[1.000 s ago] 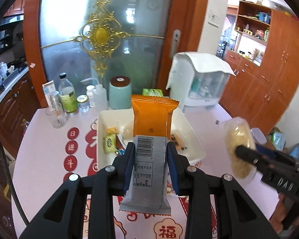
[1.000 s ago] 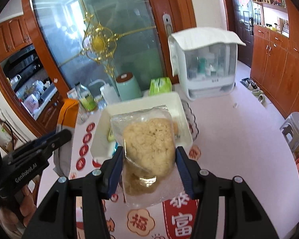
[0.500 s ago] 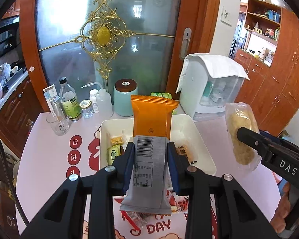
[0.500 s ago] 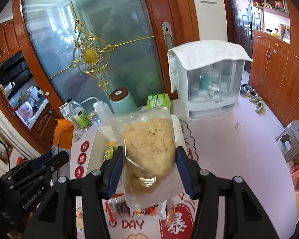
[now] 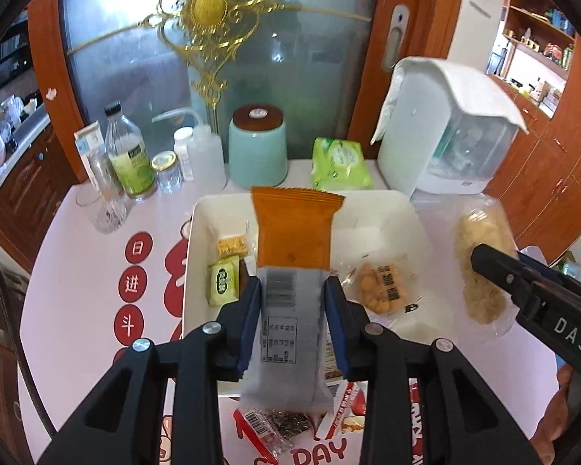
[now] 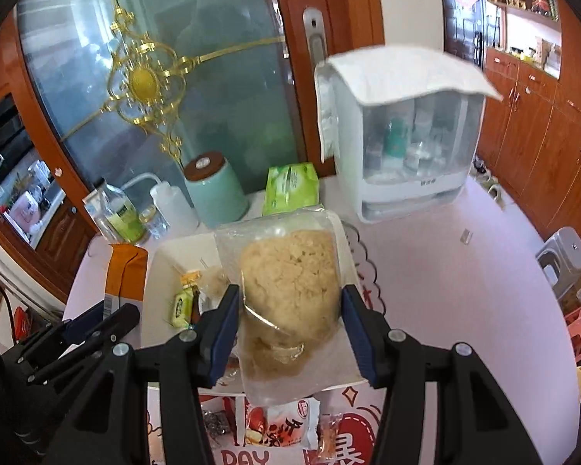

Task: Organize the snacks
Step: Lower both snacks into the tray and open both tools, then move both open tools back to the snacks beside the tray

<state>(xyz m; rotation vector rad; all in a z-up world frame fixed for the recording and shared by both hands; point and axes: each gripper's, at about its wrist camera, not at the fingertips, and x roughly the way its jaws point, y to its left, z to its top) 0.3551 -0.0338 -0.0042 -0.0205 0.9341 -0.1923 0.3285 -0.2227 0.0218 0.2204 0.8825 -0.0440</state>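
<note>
My left gripper (image 5: pixel 292 302) is shut on an orange and grey snack packet (image 5: pixel 294 240), held upright above the white tray (image 5: pixel 410 209). My right gripper (image 6: pixel 288 310) is shut on a clear bag of beige puffed snack (image 6: pixel 290 279), held over the same tray (image 6: pixel 162 255). That bag also shows at the right in the left wrist view (image 5: pixel 480 267). The tray holds a yellow-green candy (image 5: pixel 224 279), a small yellow packet (image 5: pixel 232 246) and a bag of round crackers (image 5: pixel 383 286). Loose snack packets (image 6: pixel 282 426) lie on the table in front of the tray.
Behind the tray stand a mint jar (image 5: pixel 257 147), a green wipes pack (image 5: pixel 339 162), bottles (image 5: pixel 129 155), a glass (image 5: pixel 100 209) and a white dispenser cabinet (image 5: pixel 445 128). A glass door is behind the table. A stool (image 6: pixel 561 259) stands on the floor to the right.
Both grippers have come down and forward toward the tray, each still holding its snack. The tray and its contents now look larger and closer.
</note>
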